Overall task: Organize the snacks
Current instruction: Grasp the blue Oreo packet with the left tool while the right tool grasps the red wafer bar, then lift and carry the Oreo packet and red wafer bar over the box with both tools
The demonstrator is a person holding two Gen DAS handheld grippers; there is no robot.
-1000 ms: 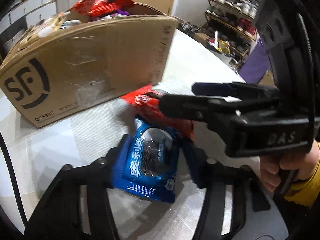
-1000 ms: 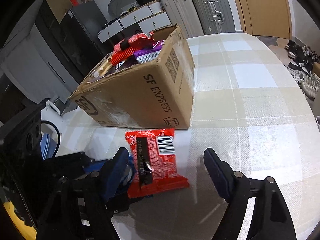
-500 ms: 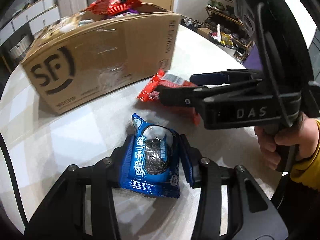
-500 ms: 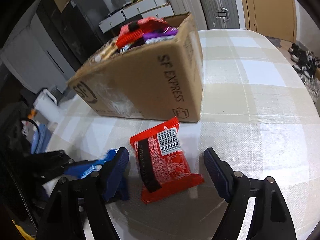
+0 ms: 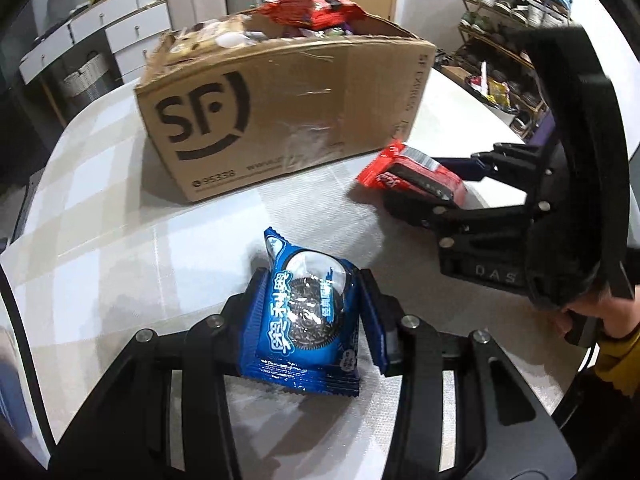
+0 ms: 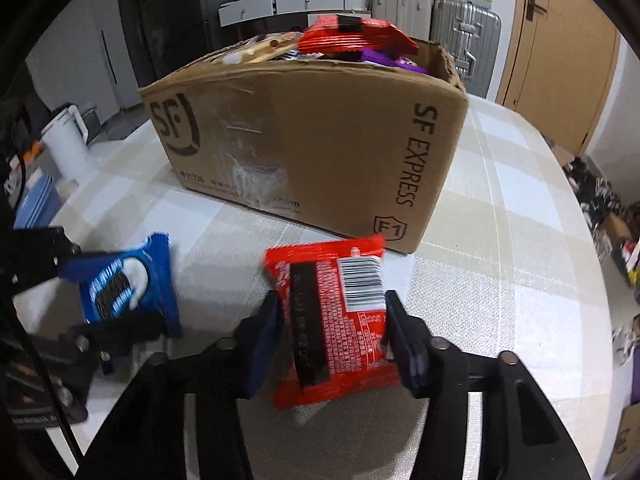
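The cardboard box (image 6: 304,136) is already full; the left gripper (image 5: 310,300) clamps the blue packet (image 5: 306,312), the right gripper (image 6: 332,328) clamps the red packet (image 6: 336,320), both not yet inside.

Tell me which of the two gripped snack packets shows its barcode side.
The red packet in the right gripper: its barcode faces up. The blue cookie packet in the left gripper shows its printed front.

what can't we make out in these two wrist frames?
- Cardboard box contents: both views, walls hide all but the top snacks.
- Red snack packet front: right wrist shows only its barcode side; left wrist, partly behind the right gripper.
- Blue Oreo packet: motion-blurred in right wrist.
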